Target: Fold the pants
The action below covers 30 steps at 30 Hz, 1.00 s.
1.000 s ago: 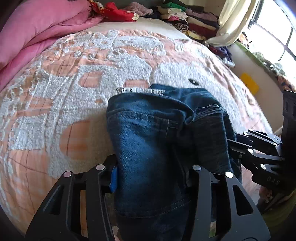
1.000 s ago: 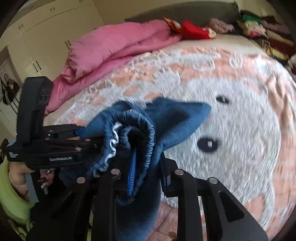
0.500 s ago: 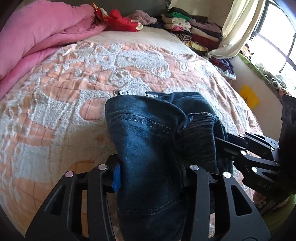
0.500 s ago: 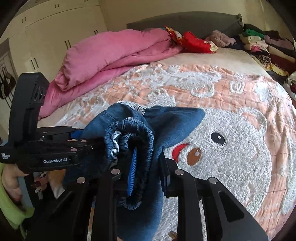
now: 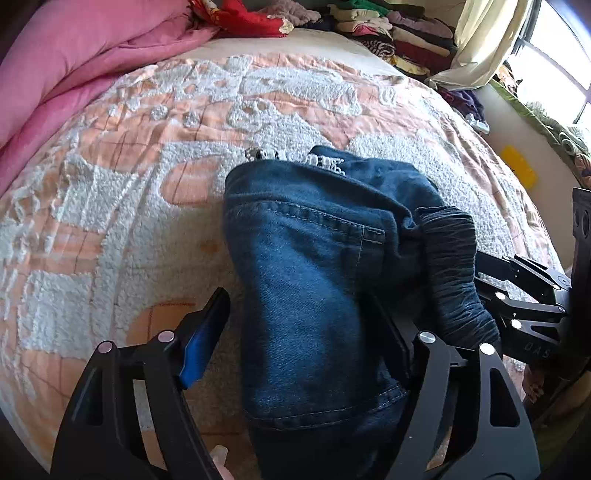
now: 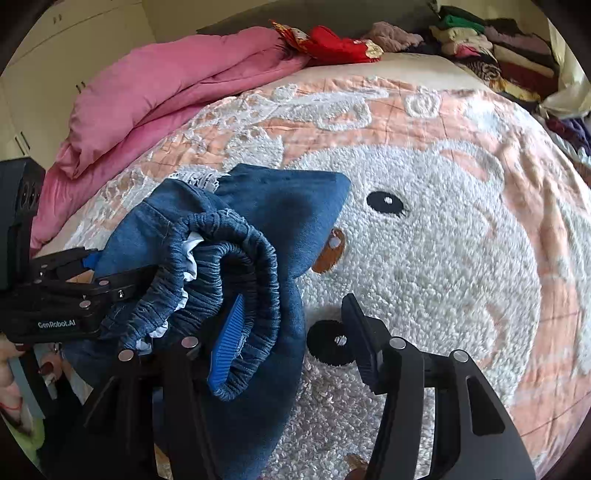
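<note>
The dark blue denim pants [image 5: 317, 266] lie folded in a bundle on the peach and white bear blanket [image 5: 110, 206], near the bed's front edge. My left gripper [image 5: 306, 325] is open, its fingers standing either side of the folded denim. In the right wrist view the pants [image 6: 258, 229] show their gathered elastic waistband [image 6: 236, 266]. My right gripper [image 6: 295, 332] is open; its left blue pad [image 6: 227, 339] rests against the waistband and its right finger [image 6: 365, 343] stands apart over the blanket. Each gripper shows in the other's view.
A pink duvet [image 6: 166, 85] is heaped at the bed's far left. A red garment [image 6: 332, 44] and stacks of folded clothes [image 5: 406, 33] lie at the head of the bed. A curtain and window [image 5: 517, 44] are at the right.
Both grippers were shut on the pants and have opened. The folded pants have come down onto the blanket.
</note>
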### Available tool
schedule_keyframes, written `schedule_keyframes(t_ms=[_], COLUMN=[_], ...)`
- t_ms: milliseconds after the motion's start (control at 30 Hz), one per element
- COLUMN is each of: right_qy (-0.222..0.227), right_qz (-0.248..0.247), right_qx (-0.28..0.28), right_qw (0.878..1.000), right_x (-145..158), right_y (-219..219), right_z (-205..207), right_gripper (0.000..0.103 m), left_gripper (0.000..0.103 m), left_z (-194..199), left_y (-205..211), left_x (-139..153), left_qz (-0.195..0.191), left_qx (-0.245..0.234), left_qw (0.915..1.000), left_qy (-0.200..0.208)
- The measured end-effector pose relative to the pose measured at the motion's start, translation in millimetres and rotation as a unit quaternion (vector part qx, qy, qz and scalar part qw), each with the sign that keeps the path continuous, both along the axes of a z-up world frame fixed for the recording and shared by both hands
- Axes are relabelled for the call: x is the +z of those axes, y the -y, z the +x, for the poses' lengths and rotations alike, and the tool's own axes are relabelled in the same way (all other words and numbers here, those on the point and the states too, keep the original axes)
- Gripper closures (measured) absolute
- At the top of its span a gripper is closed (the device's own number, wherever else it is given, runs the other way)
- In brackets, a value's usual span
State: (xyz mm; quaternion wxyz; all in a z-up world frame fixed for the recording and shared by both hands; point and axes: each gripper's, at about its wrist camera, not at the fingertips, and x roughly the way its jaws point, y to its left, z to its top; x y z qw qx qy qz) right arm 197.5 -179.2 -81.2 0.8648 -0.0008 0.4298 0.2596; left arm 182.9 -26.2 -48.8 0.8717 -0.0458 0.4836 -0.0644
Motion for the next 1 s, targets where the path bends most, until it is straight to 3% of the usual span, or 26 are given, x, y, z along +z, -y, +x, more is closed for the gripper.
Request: schedule_keyframes(t_ms=[100,233,433,733,1000], right_qy=[0.009,0.021,0.069,0.144,0.153], right_qz=[-0.005,0.001,0.012,0.017,0.01], right_qx=[-0.004,-0.012,-0.023,-0.027,-0.036], right_qw=[1.0,1.0,0.997,0.989,0.988], right_x=[4,12,37,72,82], right_y=[-1,7,22,34,42], right_z=[-4,-11,-33,-76,-103], right_gripper=[0.044,0.026,0.008,0.004,0.005], left_gripper=[0.032,0.028,0.011,0.01,0.01], left_z=[-3,-12,-28,-66,-98], left_y=[1,2,3,-2,-11], left_x=[3,8,25,55,65], left_qz=[0.008,0.004,0.015,0.023,0.006], left_qx=[-0.001,-0.001,0.005,0.019,0.029], left_qw=[0.9999,0.9998,0.9987,0.9947,0.9945], left_qy=[0.01,0.019,0.049,0.098,0.101])
